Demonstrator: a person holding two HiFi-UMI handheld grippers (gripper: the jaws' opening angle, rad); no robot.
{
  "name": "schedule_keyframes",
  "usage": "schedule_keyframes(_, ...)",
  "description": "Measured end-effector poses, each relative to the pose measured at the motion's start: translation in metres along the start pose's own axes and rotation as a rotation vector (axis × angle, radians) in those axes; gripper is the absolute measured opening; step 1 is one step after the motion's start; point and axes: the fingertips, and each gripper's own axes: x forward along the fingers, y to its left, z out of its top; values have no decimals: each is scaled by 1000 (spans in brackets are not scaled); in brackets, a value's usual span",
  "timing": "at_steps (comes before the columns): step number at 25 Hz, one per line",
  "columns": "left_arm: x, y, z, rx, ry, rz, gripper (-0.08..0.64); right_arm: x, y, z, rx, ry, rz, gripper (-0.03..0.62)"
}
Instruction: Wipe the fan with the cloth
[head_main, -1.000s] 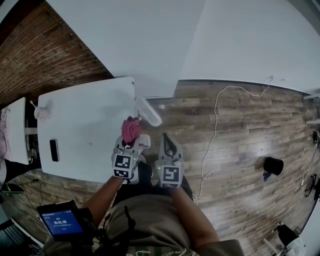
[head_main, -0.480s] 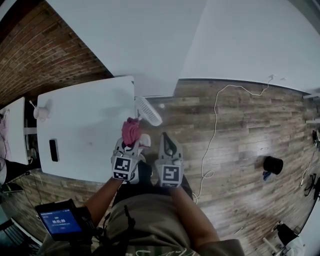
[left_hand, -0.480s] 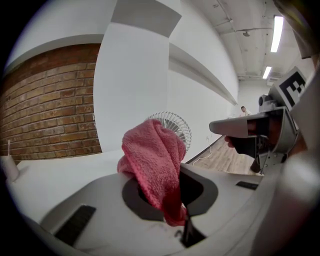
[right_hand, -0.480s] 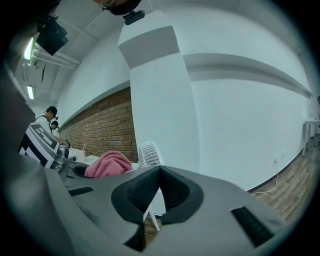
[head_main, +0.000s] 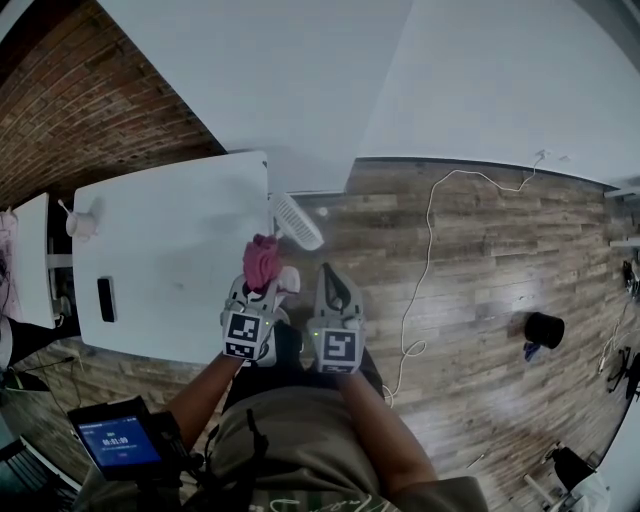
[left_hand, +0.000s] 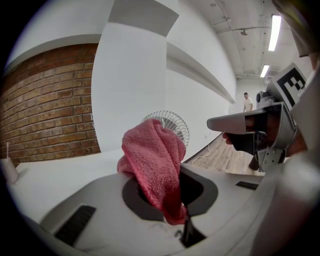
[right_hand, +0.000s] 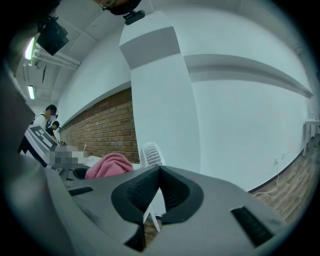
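Fan (head_main: 297, 222), small with a white wire grille, stands at the white table's (head_main: 170, 270) far right corner, just ahead of the pink cloth (head_main: 262, 260). The left gripper (head_main: 264, 284) pinches the cloth's bunched tail, jaws nearly together; the right gripper (head_main: 332, 275) is closed and empty. Stroke the grille lightly, because the fan sits at the table edge and could tip. Open room lies rightward, over the floor.

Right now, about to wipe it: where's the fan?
In the head view, the fan stands at the table's right edge, just beyond the cloth in the left gripper.
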Motion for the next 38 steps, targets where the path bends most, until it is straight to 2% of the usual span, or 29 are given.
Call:
schedule_keyframes(11,-2,-1,-16,-30,26,3,52,-3,-3,-1,-4,-15,-3,0)
schedule_keyframes(23,-3,-2,-29,-58,8,13,52,-10,-13,-6,-1,-5,-29,0)
schedule_keyframes(27,-6,-10,-28,-61,18,-6,52,-11,-10,-9,-6,-7,-27,1)
schedule_keyframes(33,-6,-12,-49,-87,49,2,52,-11,-10,-9,-12,0,-26,0)
schedule_keyframes(38,-7,-15,-51,-67,16,-30,52,-12,-10,-7,0,3,-24,0)
